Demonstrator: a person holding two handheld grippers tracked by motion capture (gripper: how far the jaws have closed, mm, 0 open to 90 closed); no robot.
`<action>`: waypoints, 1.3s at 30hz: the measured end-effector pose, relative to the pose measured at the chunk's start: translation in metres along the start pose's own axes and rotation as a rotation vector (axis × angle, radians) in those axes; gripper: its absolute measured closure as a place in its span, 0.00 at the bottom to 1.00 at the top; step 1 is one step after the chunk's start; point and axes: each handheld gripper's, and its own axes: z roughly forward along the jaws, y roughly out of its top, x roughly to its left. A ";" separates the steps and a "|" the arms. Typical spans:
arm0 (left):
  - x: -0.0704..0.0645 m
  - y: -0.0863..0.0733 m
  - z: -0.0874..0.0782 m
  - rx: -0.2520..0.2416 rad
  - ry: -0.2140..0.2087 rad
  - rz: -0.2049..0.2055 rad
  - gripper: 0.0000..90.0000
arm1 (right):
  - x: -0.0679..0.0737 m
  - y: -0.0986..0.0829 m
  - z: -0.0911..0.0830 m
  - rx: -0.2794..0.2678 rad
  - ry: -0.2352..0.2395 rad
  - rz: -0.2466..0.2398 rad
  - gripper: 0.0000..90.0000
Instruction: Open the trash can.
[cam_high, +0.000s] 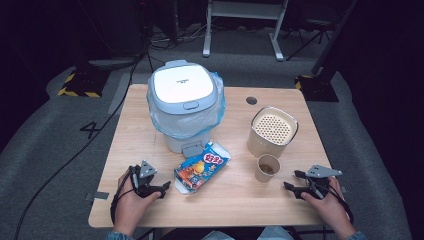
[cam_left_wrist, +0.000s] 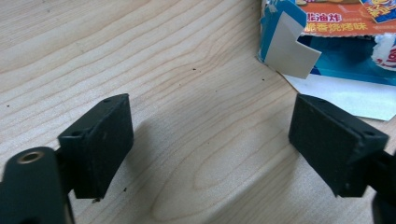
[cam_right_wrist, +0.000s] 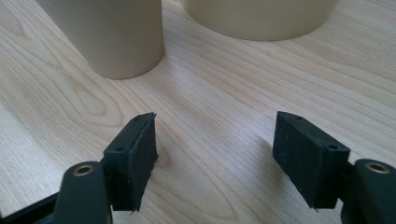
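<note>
The left gripper (cam_high: 161, 188) is lying low on the wooden table (cam_high: 235, 200) near its front edge, its jaws standing wide apart with nothing between them but bare wood, and just beyond its tips the snack box (cam_high: 201, 167) is lying flat — a flattened blue and orange carton with printed lettering, one torn flap sticking up at its near corner. In the left gripper view that carton (cam_left_wrist: 327, 42) is sitting close past the right-hand jaw, near it but not touching. The right gripper (cam_high: 291, 181) is resting toward the table's front right, jaws likewise spread and gripping nothing, pointing inward at the paper cup (cam_high: 267, 168), which is standing upright a little way off with something brown showing inside. In the right gripper view the cup's pale wall (cam_right_wrist: 109, 37) is rising beyond the left-hand jaw, and the base of the cream canister (cam_right_wrist: 261, 18) is showing behind it. That canister (cam_high: 273, 131), topped with a perforated lid, is standing just behind the cup. At the table's back centre a lidded white bin (cam_high: 182, 102) — lined with a bluish plastic bag — is standing just behind the snack box, lid closed.
</note>
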 end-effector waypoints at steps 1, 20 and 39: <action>0.000 0.000 0.000 0.000 0.000 0.000 0.17 | 0.000 0.000 0.000 0.000 0.000 0.000 0.35; 0.003 0.004 -0.007 0.021 -0.001 0.001 0.55 | -0.002 0.000 0.000 0.000 0.010 -0.008 0.34; 0.002 0.045 -0.036 -0.041 -0.174 0.056 0.79 | -0.003 0.000 0.000 -0.003 0.007 -0.004 0.38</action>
